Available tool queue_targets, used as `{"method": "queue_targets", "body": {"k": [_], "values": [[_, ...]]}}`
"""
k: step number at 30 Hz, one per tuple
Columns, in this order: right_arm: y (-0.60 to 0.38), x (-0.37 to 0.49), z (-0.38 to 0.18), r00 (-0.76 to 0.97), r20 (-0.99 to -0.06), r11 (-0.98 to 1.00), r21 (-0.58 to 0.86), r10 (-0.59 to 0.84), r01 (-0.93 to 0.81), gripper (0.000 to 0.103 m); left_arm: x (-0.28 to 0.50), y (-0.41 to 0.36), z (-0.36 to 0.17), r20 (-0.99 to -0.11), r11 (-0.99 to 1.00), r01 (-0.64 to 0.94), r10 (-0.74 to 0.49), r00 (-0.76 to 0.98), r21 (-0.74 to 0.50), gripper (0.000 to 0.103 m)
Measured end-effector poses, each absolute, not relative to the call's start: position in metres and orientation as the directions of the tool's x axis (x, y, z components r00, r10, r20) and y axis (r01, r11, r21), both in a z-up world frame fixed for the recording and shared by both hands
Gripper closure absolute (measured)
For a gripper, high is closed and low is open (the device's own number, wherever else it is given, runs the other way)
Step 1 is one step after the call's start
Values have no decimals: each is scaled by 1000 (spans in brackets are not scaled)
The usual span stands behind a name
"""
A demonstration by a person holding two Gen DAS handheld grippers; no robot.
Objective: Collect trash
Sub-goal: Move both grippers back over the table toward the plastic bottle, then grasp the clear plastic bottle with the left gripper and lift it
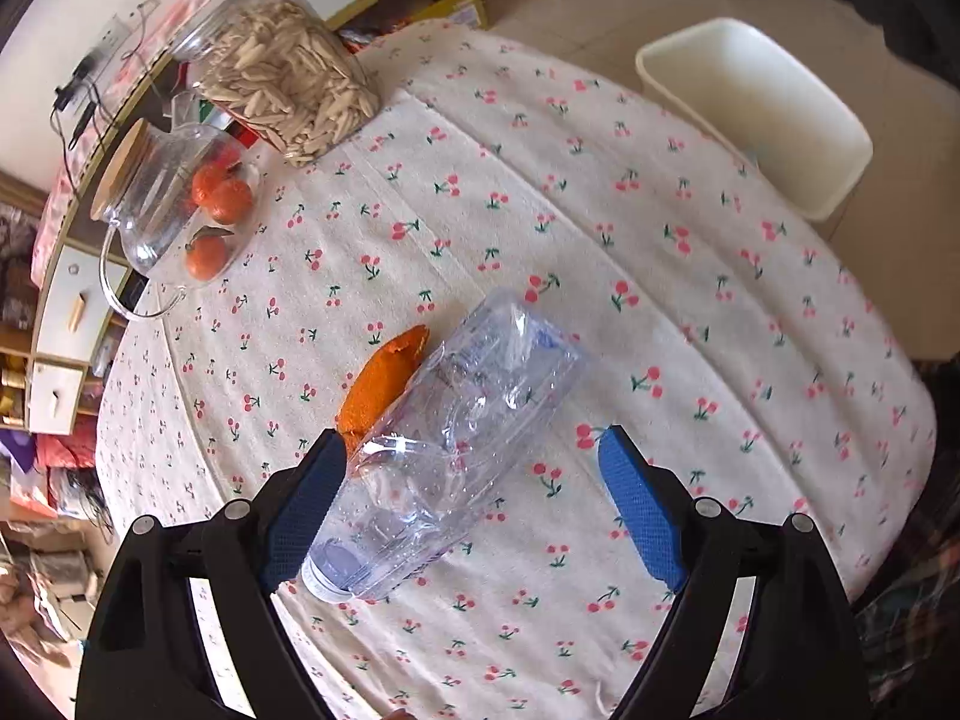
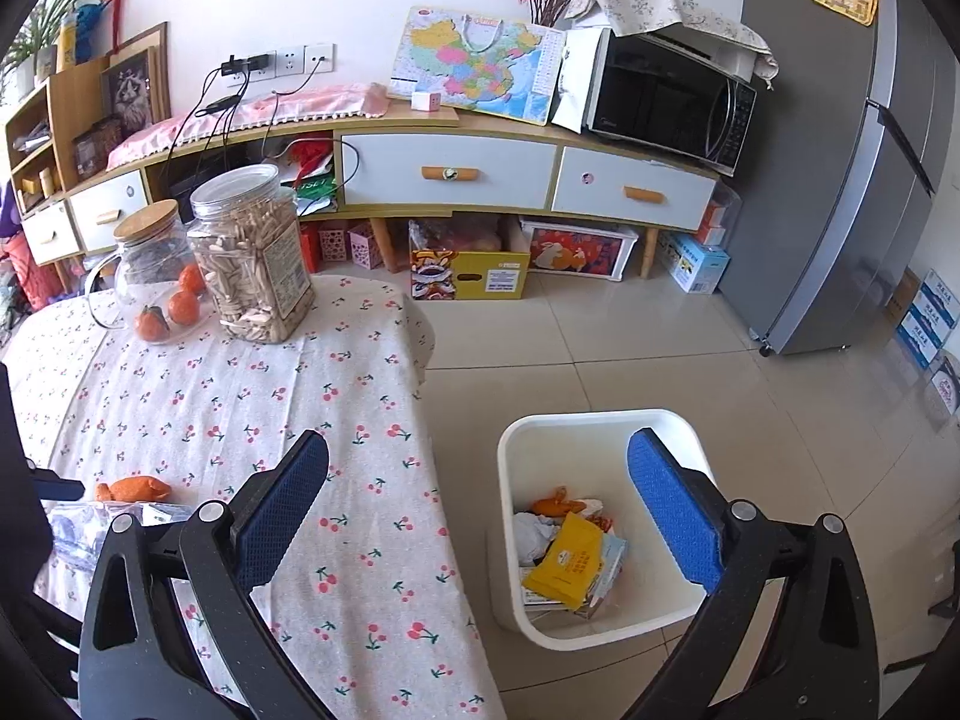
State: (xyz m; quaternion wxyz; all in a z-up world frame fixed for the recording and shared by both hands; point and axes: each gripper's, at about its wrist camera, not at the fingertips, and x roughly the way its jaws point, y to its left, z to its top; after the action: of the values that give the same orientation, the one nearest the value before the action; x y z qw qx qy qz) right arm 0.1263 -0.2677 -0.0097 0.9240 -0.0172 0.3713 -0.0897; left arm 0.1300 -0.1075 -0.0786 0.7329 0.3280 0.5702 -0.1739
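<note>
A crushed clear plastic bottle (image 1: 456, 450) lies on the cherry-print tablecloth (image 1: 600, 300), cap end towards me. It sits between the wide-apart jaws of my left gripper (image 1: 471, 438), which points down at it. The left pad is right beside the bottle and the right pad stands well off. A strip of orange peel (image 1: 384, 384) lies against the bottle's left side. My right gripper (image 2: 478, 443) is open and holds nothing, hovering over the table edge and the white bin (image 2: 594, 417) on the floor. The bin holds a yellow packet (image 2: 567, 564), paper and peel. The orange peel (image 2: 135, 489) also shows at the right wrist view's left.
At the table's far side stand a clear jar of seeds (image 1: 282, 84), a glass jug with a wooden lid (image 1: 150, 198) and tangerines (image 1: 222, 198). The white bin (image 1: 780, 120) stands beyond the table's right edge. A low cabinet (image 2: 450, 174), a microwave (image 2: 666, 96) and a fridge (image 2: 840, 180) line the wall.
</note>
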Motion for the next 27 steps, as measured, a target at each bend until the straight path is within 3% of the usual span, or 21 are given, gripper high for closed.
{"method": "queue_targets", "body": {"k": [5,8,11,19,23,27], "values": [[-273,138,-20,666,-734,985,-24,-132,169,7,140,-103,-103,-943,700,638,172,286,321,19],[-276,144,-26,644,-756,983,-1,-120,182,7,137,-101,-107,-939,703,634,153,309,323,37],[-272,149,-33,627,-770,985,-6,-115,174,7,128,-95,-86,-930,734,607,91,357,305,65],[-231,161,-68,533,-846,999,24,5,28,7,118,-27,-18,-886,944,323,-93,454,67,71],[-199,163,-88,445,-883,988,149,148,-35,7,110,3,-9,-837,980,200,-107,537,3,72],[-170,160,-109,348,-892,951,309,287,9,11,102,24,-11,-794,984,164,-148,589,-62,72]]}}
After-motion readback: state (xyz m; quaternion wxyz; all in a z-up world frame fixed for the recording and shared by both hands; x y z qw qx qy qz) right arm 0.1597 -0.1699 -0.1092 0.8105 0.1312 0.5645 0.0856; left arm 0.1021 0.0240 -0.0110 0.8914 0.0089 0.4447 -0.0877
